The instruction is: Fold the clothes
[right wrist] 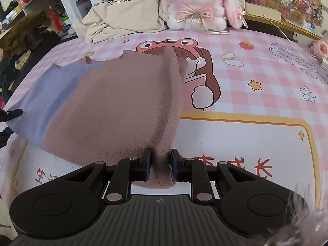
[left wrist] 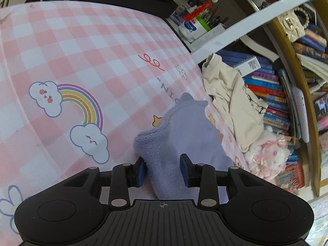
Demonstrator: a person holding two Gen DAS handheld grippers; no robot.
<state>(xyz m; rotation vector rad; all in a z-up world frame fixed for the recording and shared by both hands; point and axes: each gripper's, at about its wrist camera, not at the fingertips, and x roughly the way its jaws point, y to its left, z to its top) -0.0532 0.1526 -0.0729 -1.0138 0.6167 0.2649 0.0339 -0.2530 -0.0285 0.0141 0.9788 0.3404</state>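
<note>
A pink checked mat (right wrist: 256, 78) printed with cartoons covers the table, with crowded bookshelves (left wrist: 272, 86) behind. On it lies a brown-and-lilac sweater (right wrist: 114, 110), likely mid-fold: the right gripper (right wrist: 161, 165) pinches its bunched brown edge, while the left gripper (left wrist: 163, 169) straddles the lilac end, fingers spread with a gap on one side. A cream shirt (right wrist: 123, 18) and plush rabbit (right wrist: 196, 4) wait at the mat's far edge.

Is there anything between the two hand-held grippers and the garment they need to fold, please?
Nothing visible does. The right hand-held gripper is already shut on the mauve part of the garment, and the lilac part sits between the fingers of the left hand-held gripper, though a gap shows beside its right pad.
</note>
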